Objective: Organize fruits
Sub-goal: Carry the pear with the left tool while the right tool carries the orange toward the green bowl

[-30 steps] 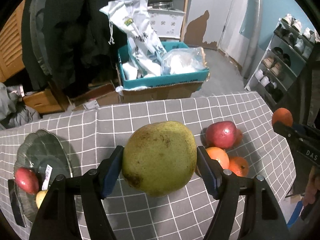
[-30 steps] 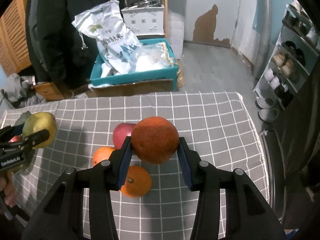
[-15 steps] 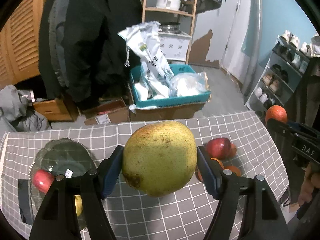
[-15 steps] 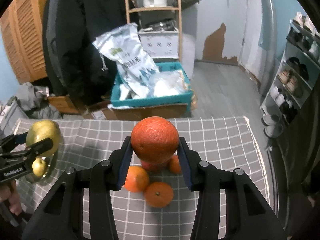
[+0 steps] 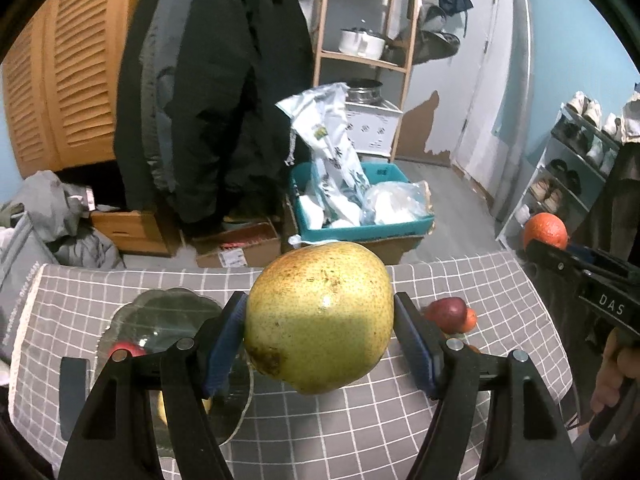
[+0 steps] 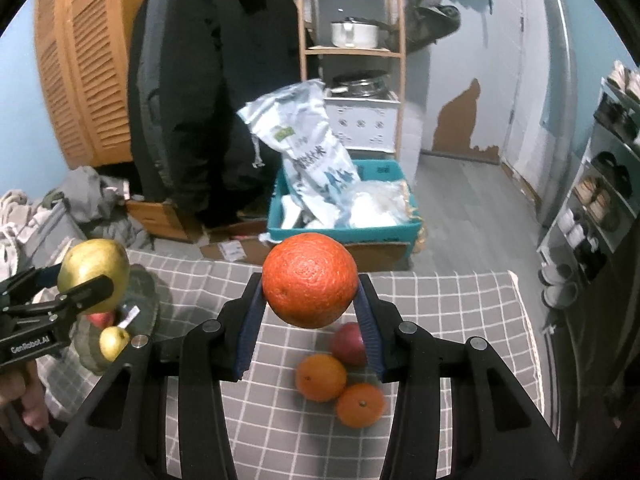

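Fingers (image 5: 224, 344) of the left gripper (image 5: 320, 340) press on both flanks of a large yellow-green pear (image 5: 320, 316), parted only as wide as the fruit and holding it clear of the table (image 5: 360, 420). Taking the glass plate (image 5: 168, 304) as landmark: it sits at the table's left end, and the pear hangs above and just right of its rim. On the plate lie a red apple (image 6: 100, 317) and a small yellow fruit (image 6: 113, 342), so part of the sorting looks done.

Right of the plate, across bare checked cloth, a red apple (image 6: 348, 344) and two loose oranges (image 6: 321, 377) lie bunched together near the table's right end, well apart from the plate. Those, plus the two fruits in the air, are what seems left to place.

Farther right again from the plate, the right gripper (image 6: 310, 312) is closed on a big orange (image 6: 310, 280), its fingers (image 6: 250, 332) squeezing the sides and the fruit bulging up above the fingertips. It hangs above the bunched fruit, not touching it.

Where the big orange belongs cannot be told; the plate is the only dish in sight.
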`<state>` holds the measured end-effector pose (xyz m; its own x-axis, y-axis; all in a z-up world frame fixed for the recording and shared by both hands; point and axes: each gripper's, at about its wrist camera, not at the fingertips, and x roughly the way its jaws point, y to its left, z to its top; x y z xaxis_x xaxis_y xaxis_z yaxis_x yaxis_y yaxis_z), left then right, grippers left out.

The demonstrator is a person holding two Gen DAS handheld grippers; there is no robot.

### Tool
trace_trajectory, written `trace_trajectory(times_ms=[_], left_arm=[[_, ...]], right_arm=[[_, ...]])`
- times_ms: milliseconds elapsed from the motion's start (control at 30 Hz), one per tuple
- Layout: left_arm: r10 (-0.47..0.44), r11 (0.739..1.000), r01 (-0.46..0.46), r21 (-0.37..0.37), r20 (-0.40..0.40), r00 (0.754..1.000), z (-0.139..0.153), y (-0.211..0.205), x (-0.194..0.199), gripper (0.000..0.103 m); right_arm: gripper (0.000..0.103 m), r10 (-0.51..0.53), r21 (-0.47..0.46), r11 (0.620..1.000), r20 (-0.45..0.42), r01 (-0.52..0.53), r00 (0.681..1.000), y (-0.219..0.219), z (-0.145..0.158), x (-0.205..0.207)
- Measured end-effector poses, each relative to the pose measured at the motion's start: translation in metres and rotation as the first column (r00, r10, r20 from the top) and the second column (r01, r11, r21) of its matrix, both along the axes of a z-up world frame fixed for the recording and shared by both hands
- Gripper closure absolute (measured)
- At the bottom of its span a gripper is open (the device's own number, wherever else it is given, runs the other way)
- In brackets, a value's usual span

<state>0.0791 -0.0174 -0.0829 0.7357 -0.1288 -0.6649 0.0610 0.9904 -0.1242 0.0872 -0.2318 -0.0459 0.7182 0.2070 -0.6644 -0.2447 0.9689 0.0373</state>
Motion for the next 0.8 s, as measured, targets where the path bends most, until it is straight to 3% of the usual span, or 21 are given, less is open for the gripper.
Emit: trace_trajectory(times_ms=[367, 800], left_arm=[[0.074, 0.997, -0.074, 0.003, 0.003, 0.997, 0.0, 0.037, -0.011, 0.029], [0.19, 0.982, -0.19, 0.009, -0.021, 0.982, -0.014, 0.097, -0.031, 0.029]], right_arm=[[0.059, 0.093, 0.009, 0.996, -0.012, -0.093, 0.996, 0.052, 0.0, 0.006], [0.059, 0.216, 0.038, 0.976, -0.08, -0.213, 0.973, 0.133, -0.023, 0.021]])
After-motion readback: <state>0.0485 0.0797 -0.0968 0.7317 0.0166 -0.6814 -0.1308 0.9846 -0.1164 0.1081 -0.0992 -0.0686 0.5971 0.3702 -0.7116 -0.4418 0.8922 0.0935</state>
